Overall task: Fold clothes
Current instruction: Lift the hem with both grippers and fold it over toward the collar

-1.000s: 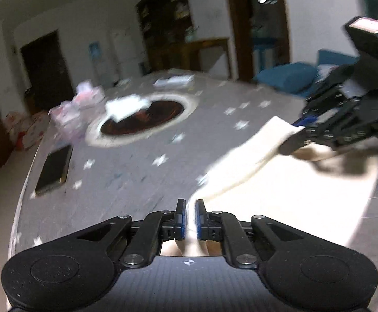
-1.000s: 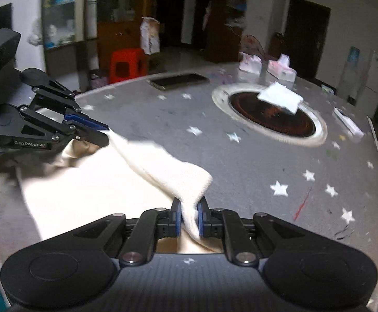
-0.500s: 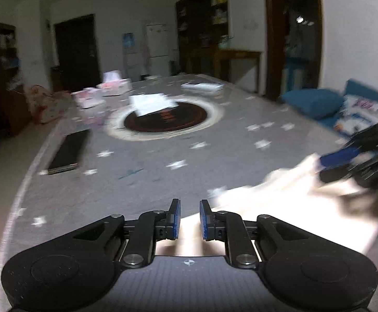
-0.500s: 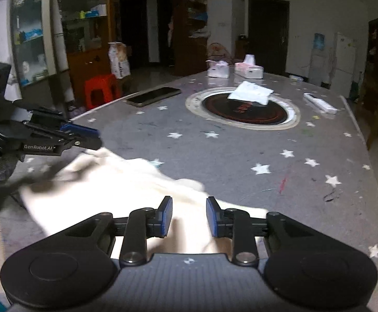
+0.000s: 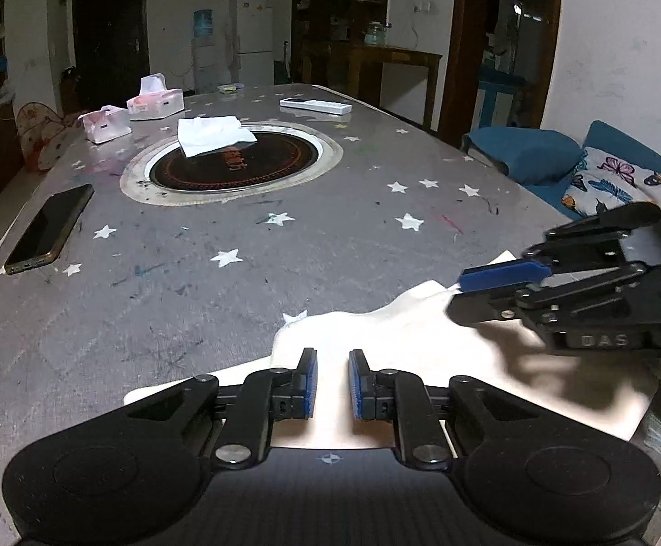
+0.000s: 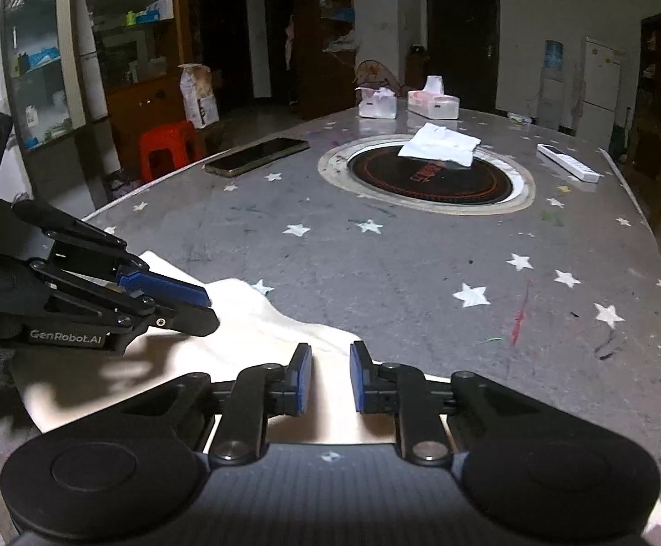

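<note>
A cream cloth [image 5: 398, 341] lies folded flat on the near end of the grey star-patterned table [image 5: 239, 273]; it also shows in the right wrist view [image 6: 257, 318]. My left gripper [image 5: 329, 383] is open and empty just above the cloth's near edge. My right gripper [image 6: 329, 377] is open and empty above the cloth too. Each gripper shows in the other's view, the right one [image 5: 471, 293] at the cloth's right side, the left one [image 6: 198, 307] at its left side.
A round inset hotplate [image 5: 234, 164] with a white tissue [image 5: 212, 134] sits mid-table. A phone [image 5: 50, 227] lies at the left edge, a remote [image 5: 314, 104] and two tissue boxes [image 5: 125, 113] at the far end. A blue sofa [image 5: 557, 159] stands to the right.
Both grippers were shut on the lifted cloth edge one second ago. They have let go and opened, and the cloth now lies flat on the table.
</note>
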`<act>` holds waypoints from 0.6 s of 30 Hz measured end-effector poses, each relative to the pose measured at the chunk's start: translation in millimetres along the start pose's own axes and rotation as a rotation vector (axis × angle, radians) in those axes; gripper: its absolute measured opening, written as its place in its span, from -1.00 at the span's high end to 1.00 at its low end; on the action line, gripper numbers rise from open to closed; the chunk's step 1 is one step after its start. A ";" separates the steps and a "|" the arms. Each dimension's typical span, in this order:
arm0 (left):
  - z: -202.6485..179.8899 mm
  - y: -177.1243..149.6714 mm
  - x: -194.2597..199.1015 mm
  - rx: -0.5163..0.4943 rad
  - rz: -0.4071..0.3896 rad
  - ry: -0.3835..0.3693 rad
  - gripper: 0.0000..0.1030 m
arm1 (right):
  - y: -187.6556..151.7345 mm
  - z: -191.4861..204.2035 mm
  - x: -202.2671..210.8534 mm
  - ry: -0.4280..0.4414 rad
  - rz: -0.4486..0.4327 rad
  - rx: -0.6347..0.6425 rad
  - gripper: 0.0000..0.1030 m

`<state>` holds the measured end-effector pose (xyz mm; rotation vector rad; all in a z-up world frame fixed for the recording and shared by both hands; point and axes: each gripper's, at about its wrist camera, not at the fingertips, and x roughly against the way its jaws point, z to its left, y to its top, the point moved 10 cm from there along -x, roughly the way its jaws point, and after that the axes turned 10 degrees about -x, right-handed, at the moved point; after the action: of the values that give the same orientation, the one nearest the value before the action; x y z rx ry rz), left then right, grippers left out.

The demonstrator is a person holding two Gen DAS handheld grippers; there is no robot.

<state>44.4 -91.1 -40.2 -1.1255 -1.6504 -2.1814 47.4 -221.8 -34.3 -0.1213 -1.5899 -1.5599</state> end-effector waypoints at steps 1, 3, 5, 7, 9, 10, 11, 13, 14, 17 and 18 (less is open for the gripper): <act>0.4 -0.4 0.8 0.003 -0.002 0.000 0.66 | -1.3 0.8 4.8 0.000 -0.005 0.007 0.68; 0.5 -1.8 0.7 0.005 -0.004 0.000 0.66 | -8.5 2.6 15.5 0.001 -0.012 0.026 0.68; -0.6 -1.6 0.2 -0.002 -0.007 0.006 0.67 | -17.3 1.2 20.0 -0.003 -0.001 0.028 0.68; -1.7 -0.4 -0.6 -0.010 -0.008 0.012 0.66 | -23.7 -3.3 21.2 -0.015 0.004 0.019 0.68; -2.0 -0.3 0.0 -0.014 -0.010 0.016 0.66 | -27.3 -8.0 22.9 -0.026 0.001 0.005 0.68; -1.8 -0.4 0.8 -0.012 -0.012 0.015 0.65 | -25.7 -7.8 27.3 -0.026 -0.012 -0.001 0.68; -1.5 -0.6 1.7 -0.011 -0.015 0.015 0.65 | -24.1 -7.6 31.9 -0.025 -0.026 -0.007 0.68; -1.2 -1.0 3.3 -0.008 -0.021 0.015 0.64 | -22.0 -7.1 40.4 -0.018 -0.049 -0.018 0.68; -1.5 -0.8 4.2 -0.006 -0.023 0.018 0.64 | -23.2 -8.6 41.1 -0.021 -0.047 -0.020 0.68; -6.7 2.7 13.6 0.003 -0.056 0.006 0.62 | -31.2 -18.8 35.0 -0.052 -0.022 -0.036 0.66; -9.7 3.6 18.9 0.002 -0.070 -0.001 0.62 | -33.0 -22.1 34.1 -0.052 -0.019 -0.053 0.65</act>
<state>28.8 -95.6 -26.0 -1.0844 -1.7181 -2.2206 17.5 -264.0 -42.0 -0.1778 -1.5940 -1.6258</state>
